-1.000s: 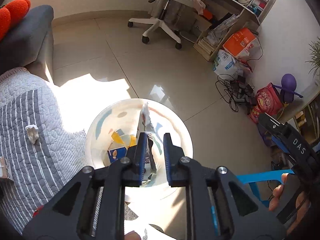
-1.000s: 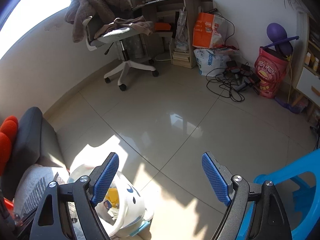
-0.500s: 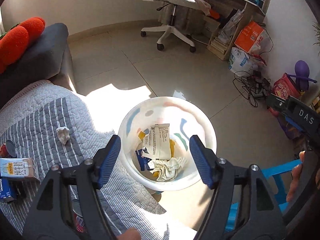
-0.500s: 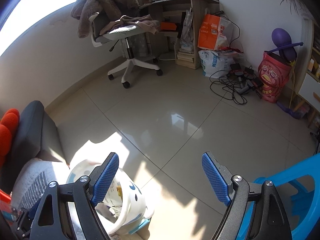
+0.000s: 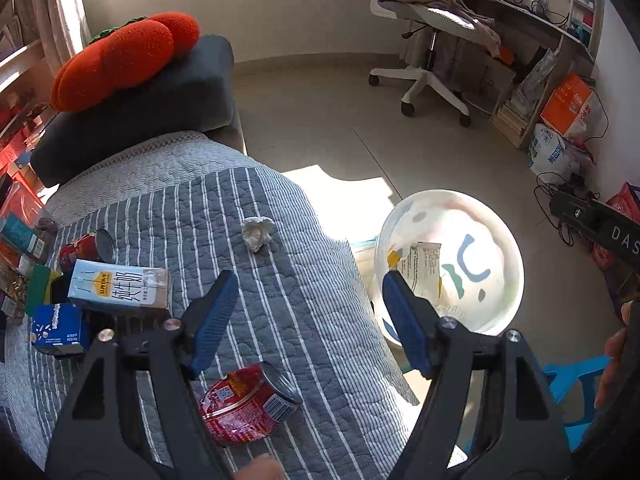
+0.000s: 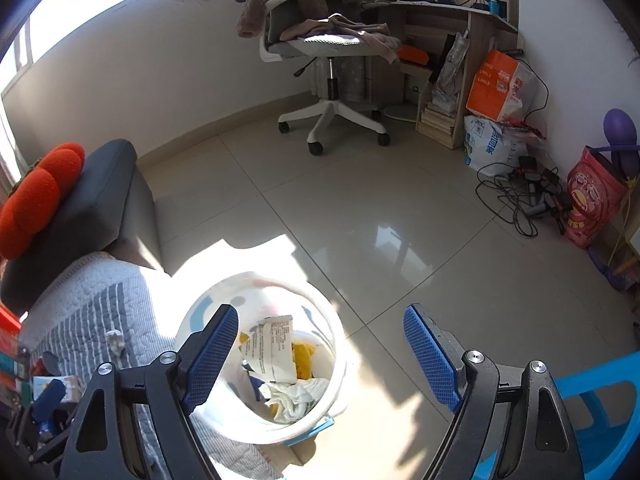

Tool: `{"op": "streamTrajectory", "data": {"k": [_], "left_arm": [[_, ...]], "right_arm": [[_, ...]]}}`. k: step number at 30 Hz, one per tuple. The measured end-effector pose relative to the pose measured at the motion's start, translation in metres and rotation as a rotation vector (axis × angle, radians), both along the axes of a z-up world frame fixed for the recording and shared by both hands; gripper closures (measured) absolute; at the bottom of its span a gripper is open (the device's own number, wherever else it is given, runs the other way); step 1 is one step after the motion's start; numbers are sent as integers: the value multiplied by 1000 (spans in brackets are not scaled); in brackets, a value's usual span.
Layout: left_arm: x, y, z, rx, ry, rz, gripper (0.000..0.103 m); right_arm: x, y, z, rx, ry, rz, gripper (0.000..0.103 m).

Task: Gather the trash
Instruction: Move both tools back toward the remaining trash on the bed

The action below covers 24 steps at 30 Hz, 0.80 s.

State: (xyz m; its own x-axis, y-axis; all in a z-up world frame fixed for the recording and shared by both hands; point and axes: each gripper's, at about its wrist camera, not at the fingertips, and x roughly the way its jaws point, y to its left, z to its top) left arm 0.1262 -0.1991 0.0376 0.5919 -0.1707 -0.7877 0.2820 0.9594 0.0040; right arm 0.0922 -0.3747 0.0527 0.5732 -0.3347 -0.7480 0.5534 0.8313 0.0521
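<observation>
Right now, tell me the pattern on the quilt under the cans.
The quilt is grey with thin white stripes; the left wrist view shows it best.

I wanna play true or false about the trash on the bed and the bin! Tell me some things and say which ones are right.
1. The crumpled tissue is lying on the striped quilt. True.
2. The left gripper is squeezing the red can. False: its jaws are opening with nothing between them, and the can lies on the quilt below.
3. The white bin is empty. False: it holds a printed wrapper, crumpled paper and something yellow.
4. The milk carton lies on its side on the quilt. True.
5. The right gripper holds a wrapper. False: it is open and empty, above the bin and floor.
</observation>
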Motion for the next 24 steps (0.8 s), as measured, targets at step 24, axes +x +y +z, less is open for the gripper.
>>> {"op": "streamTrajectory", "data": {"k": [24], "left_arm": [[-5,208,-44,73,94,322,24]], "right_arm": [[82,200,-45,-26,75,445,17]]}}
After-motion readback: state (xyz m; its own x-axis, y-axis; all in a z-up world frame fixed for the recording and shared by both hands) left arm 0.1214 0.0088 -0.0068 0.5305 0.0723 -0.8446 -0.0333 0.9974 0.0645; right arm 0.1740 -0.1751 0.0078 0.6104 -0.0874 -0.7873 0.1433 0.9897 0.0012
